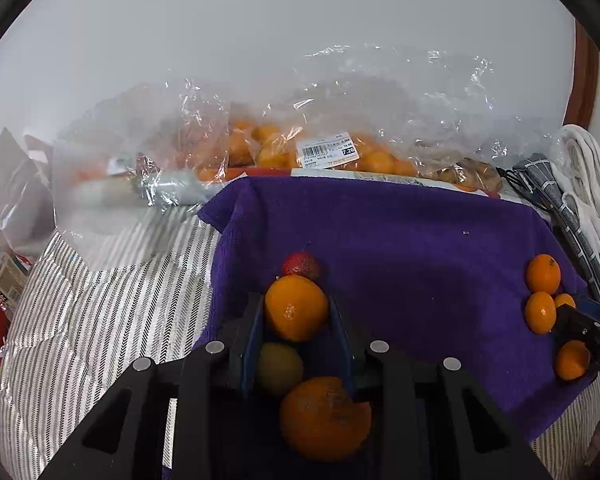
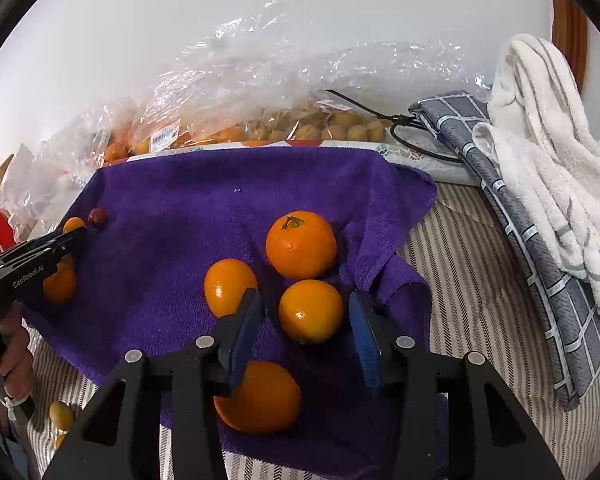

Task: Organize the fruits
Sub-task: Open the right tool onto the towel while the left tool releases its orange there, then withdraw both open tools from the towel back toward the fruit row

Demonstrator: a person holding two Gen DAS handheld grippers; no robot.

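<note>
A purple towel (image 1: 420, 240) lies spread on the striped cloth. My left gripper (image 1: 296, 300) is shut on an orange (image 1: 296, 308), right behind a small red fruit (image 1: 300, 265). A yellowish fruit (image 1: 279, 368) and a bigger orange (image 1: 324, 418) lie under its jaws. My right gripper (image 2: 304, 296) stands open around another orange (image 2: 310, 311), which rests on the towel (image 2: 220, 184) with a gap at each pad. Three more oranges (image 2: 301, 244) (image 2: 229, 286) (image 2: 260, 398) lie close around it. A hand (image 2: 16, 352) holds the left tool at the left edge.
Clear plastic bags of oranges (image 1: 260, 148) and small brown fruits (image 2: 332, 128) line the back by the wall. A grey checked cloth (image 2: 540, 248) and white towel (image 2: 552, 140) lie at the right. A yellow fruit (image 2: 62, 416) sits off the towel on the striped cloth (image 1: 100, 320).
</note>
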